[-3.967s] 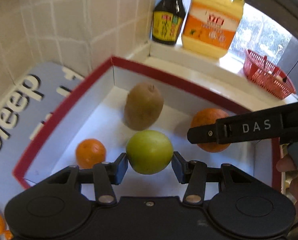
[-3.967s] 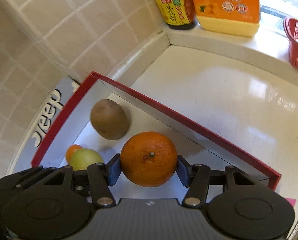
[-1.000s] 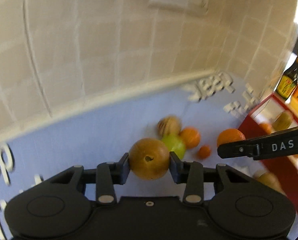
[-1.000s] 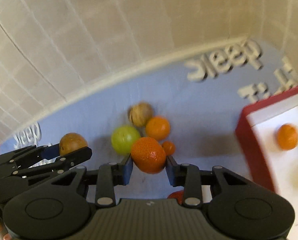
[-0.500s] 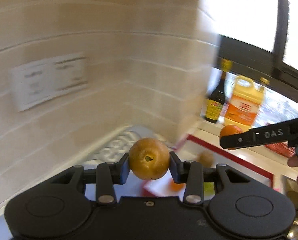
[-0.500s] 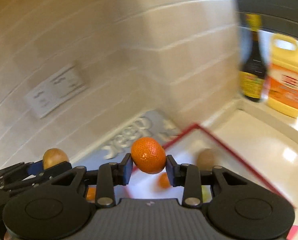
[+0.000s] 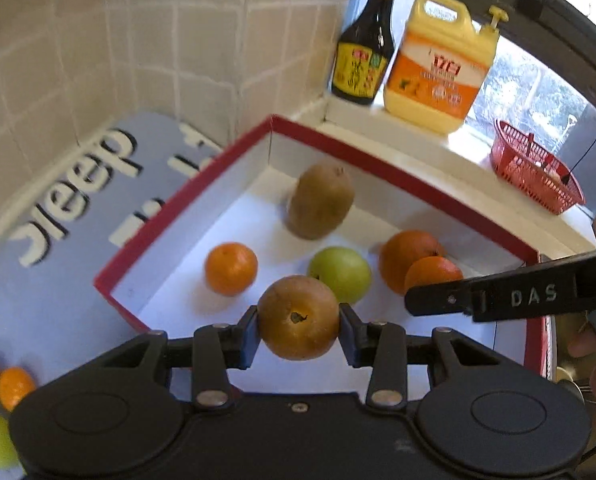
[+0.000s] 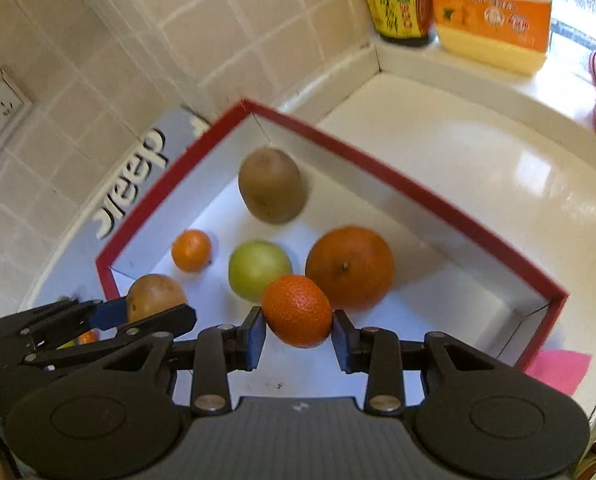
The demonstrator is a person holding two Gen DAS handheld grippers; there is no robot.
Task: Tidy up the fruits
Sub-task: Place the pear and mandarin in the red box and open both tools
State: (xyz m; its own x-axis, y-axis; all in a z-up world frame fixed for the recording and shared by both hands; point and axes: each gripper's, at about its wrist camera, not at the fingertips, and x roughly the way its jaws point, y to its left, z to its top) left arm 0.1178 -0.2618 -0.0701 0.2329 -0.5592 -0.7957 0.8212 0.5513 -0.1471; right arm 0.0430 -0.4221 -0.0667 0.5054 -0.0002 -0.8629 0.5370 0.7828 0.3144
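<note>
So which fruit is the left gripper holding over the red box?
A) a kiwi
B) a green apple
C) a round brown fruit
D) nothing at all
C: the left gripper is clamped on a round brown fruit above the red box, while the green apple and kiwi lie inside the box.

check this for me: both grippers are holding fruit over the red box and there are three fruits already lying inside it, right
Not quite: four fruits lie in the red box, not three. The right wrist view shows a kiwi, a small orange, a green apple and a large orange. The rest holds: the left gripper carries a brown fruit, the right gripper a mandarin.
</note>
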